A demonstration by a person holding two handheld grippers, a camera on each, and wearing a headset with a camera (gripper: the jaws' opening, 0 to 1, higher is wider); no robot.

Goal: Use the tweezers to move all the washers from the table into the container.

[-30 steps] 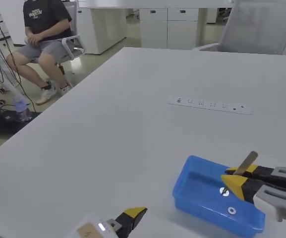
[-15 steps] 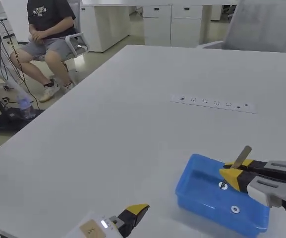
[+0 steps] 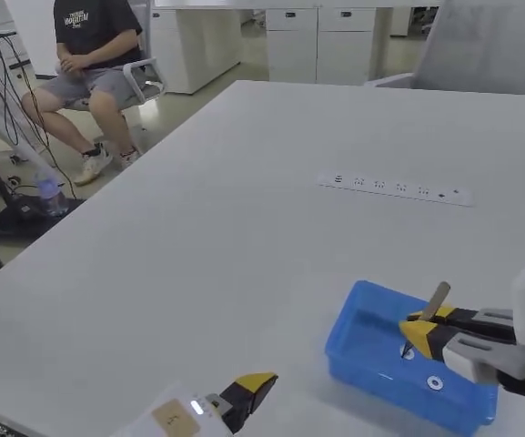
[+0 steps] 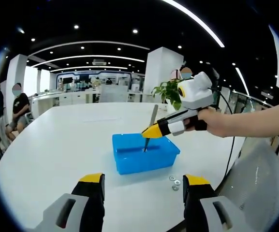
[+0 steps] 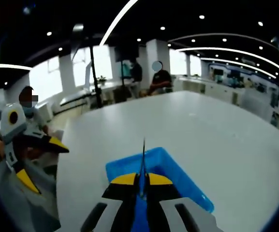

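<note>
Your right gripper point(image 3: 417, 334) reaches in level from the right edge of the table point(image 3: 244, 228), its jaws pressed together on the shank of the tweezers point(image 3: 438, 299). The tweezers slant down and away from you, with their tips inside the blue container point(image 3: 358, 350), which sits close to the table's near edge, toward its right side. In the right gripper view the two blades read as a single thin line, so they are drawn together or nearly so. One washer point(image 3: 408, 353) lies right at the tips, but you cannot tell whether the blades grip it or it rests on the container floor. A second washer point(image 3: 435, 383) lies loose in the near part of the container. In the left gripper view your hand point(image 4: 215, 121) wraps the right gripper's handle, wrist straight and forearm level. A few more washers point(image 4: 174, 181) wait on the table just off a corner of the container, on the side toward the table's edge. Your left gripper point(image 3: 251, 390) is low at the near edge, pointing toward the container and well apart from it, its jaws spread wide with nothing between them. Compared with half a second ago, the tweezer tips have sunk slightly toward the container floor. The loose washer and the left gripper have kept their places, and the rest of the shift is your head moving.
</note>
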